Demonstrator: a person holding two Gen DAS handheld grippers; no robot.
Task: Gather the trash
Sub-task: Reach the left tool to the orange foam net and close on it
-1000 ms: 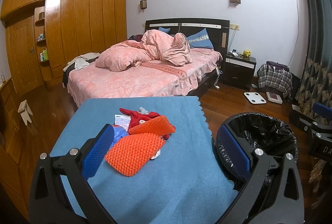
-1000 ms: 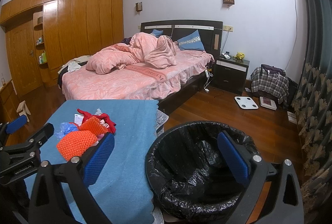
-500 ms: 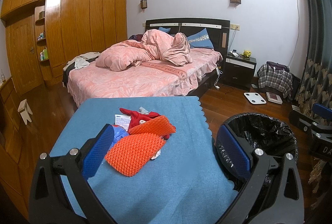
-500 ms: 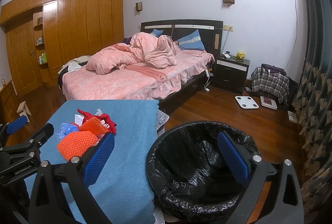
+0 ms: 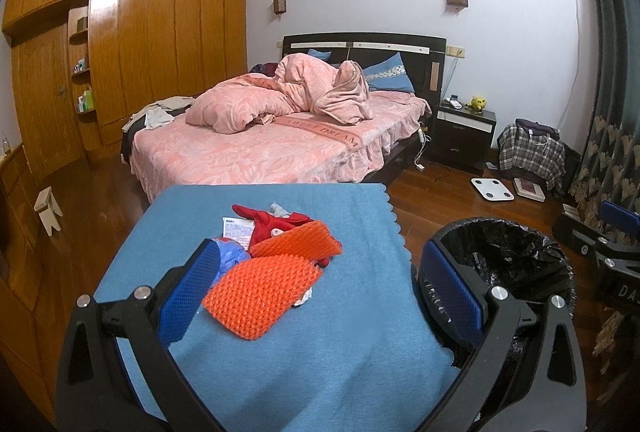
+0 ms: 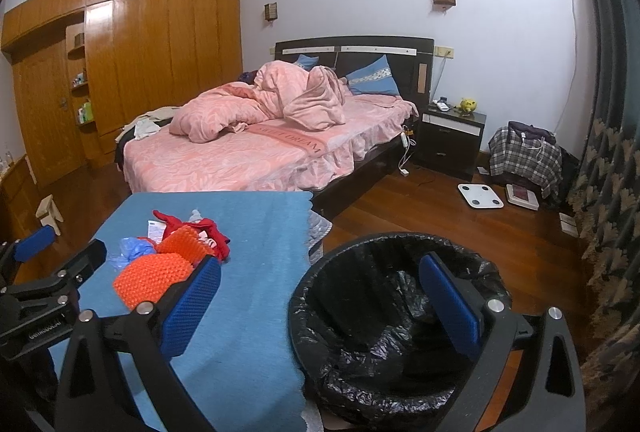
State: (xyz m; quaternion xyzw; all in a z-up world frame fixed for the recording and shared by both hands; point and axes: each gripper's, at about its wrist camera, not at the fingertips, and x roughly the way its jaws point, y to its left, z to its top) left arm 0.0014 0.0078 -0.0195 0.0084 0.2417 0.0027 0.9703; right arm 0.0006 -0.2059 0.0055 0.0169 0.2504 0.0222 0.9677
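A small heap of trash lies on the blue cloth-covered table [image 5: 280,360]: two orange foam nets [image 5: 260,294] [image 6: 154,278], a red wrapper [image 5: 266,226], a crumpled blue bag [image 5: 230,258] [image 6: 134,248] and a white slip [image 5: 238,230]. A bin with a black liner [image 5: 508,244] [image 6: 384,316] stands to the table's right. My left gripper [image 5: 320,292] hangs open just short of the heap, nothing between its blue pads. My right gripper [image 6: 320,300] is open and empty over the bin's near rim.
A bed with pink bedding [image 5: 256,143] fills the room behind the table. A dark nightstand [image 5: 464,135], a white scale [image 5: 492,188] and a plaid bag [image 5: 532,151] stand on the wooden floor to the right. Curtains [image 6: 612,167] hang at the right edge.
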